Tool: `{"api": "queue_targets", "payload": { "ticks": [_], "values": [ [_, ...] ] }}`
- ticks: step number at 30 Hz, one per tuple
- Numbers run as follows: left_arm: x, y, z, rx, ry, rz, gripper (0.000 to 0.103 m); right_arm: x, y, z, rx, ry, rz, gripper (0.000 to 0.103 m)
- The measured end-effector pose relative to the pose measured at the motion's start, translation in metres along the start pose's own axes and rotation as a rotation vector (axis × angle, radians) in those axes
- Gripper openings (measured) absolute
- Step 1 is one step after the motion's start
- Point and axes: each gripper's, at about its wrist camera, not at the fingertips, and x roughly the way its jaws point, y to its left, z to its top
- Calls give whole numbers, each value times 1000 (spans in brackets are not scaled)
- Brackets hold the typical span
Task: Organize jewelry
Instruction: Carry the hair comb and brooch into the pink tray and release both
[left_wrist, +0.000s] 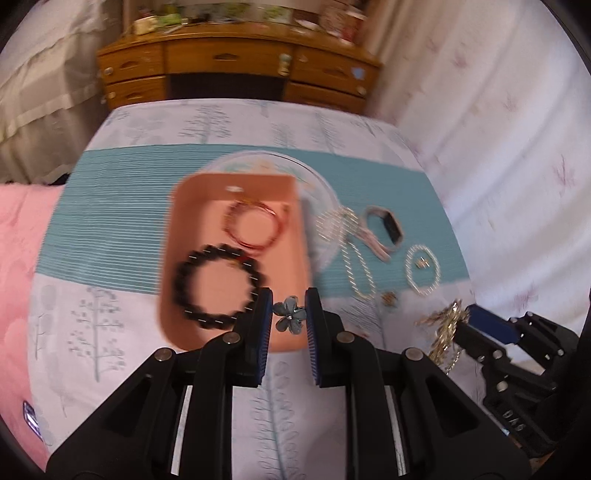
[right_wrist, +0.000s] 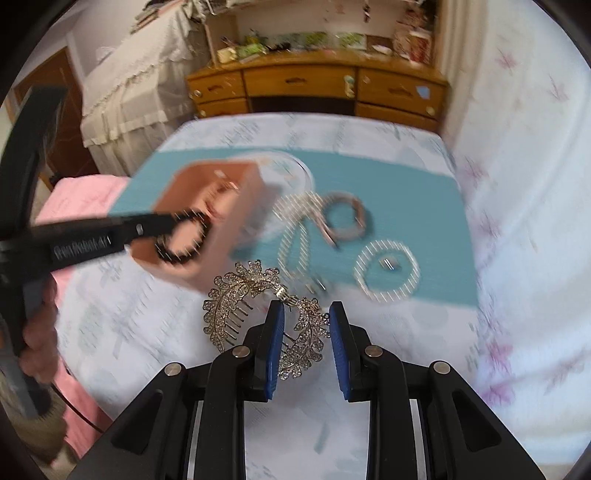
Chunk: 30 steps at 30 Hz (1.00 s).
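Observation:
My left gripper (left_wrist: 289, 314) is shut on a small grey-blue flower ornament (left_wrist: 290, 316), held above the near end of an orange tray (left_wrist: 236, 206). The tray holds a black bead bracelet (left_wrist: 216, 283) and a red wire bangle (left_wrist: 254, 228). My right gripper (right_wrist: 306, 332) holds a gold rhinestone leaf hair comb (right_wrist: 243, 299) above the bed; the comb hangs against the left finger with a gap to the right one. The right gripper also shows in the left wrist view (left_wrist: 476, 325). The left gripper's arm (right_wrist: 92, 240) crosses the tray in the right wrist view.
On the teal mat (left_wrist: 110, 206) right of the tray lie a clear round dish (left_wrist: 314, 184), a pearl chain (left_wrist: 354, 258), a pink band (left_wrist: 384, 229), a pearl bracelet (left_wrist: 423, 269) around a small gold piece (left_wrist: 421, 263). A wooden desk (left_wrist: 236, 66) stands behind the bed.

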Motion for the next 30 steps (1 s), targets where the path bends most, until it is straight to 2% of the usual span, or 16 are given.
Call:
{"api": "queue_targets", "payload": {
  "ticks": [4,8,14,22,26,30],
  "values": [
    [-6,27,8,-46,-26,4,15,5,24,52,14,-29,62,24],
    [2,34,6,-63,-30,17,15,21,43,101,41,-37,105,24],
    [35,51,3,-109,14,6,15,80,79,160,48,31,148,24],
    [69,55,0,-112,68,7,15,169,101,176,40,157,131,25],
    [75,55,0,-104,73,18,15,195,103,170,19,194,119,25],
    [79,55,1,-102,92,14,16,202,100,167,40,201,135,31]
  ]
}}
